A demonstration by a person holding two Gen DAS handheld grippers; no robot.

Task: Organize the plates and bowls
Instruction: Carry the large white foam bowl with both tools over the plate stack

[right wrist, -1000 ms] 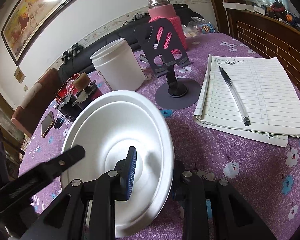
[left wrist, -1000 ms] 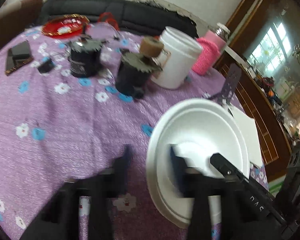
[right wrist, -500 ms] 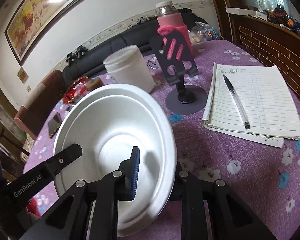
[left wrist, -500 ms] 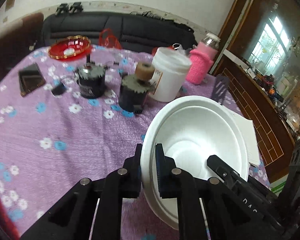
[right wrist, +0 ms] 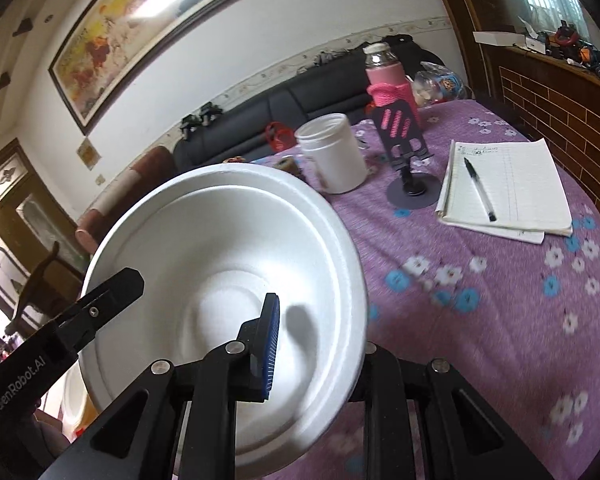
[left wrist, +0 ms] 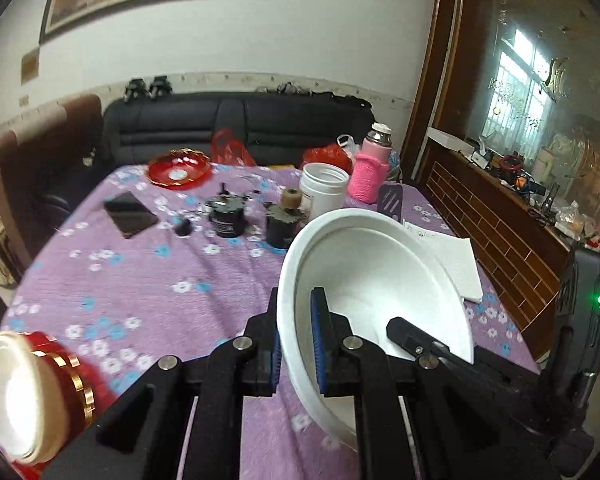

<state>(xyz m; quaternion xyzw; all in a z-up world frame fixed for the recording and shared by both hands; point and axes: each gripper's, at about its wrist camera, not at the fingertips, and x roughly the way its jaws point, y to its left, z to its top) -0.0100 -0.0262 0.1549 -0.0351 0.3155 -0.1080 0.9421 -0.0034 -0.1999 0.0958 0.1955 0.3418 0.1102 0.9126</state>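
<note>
A white foam bowl [left wrist: 380, 276], with a double rim like two nested ones, hangs tilted above the purple flowered tablecloth [left wrist: 140, 280]. My left gripper [left wrist: 296, 344] is shut on its left rim, one pad outside and one inside. In the right wrist view the same bowl [right wrist: 220, 264] fills the centre, and my right gripper [right wrist: 320, 348] is shut on its right rim; the outer finger is hidden behind the wall. At the lower left of the left wrist view sits a red and gold bowl [left wrist: 24, 392] with a white inside.
Farther back on the table stand a red plate [left wrist: 178, 170], a phone [left wrist: 130, 214], two dark jars [left wrist: 226, 220], a white tub [right wrist: 334, 158], a pink bottle [right wrist: 390, 88], a phone stand [right wrist: 410, 164] and a notepad with a pen [right wrist: 508, 184]. A black sofa lies beyond.
Both grippers have risen with the bowl, which has left the cloth. The table now looks lower and farther off, and the red and gold bowl has come into view at the lower left.
</note>
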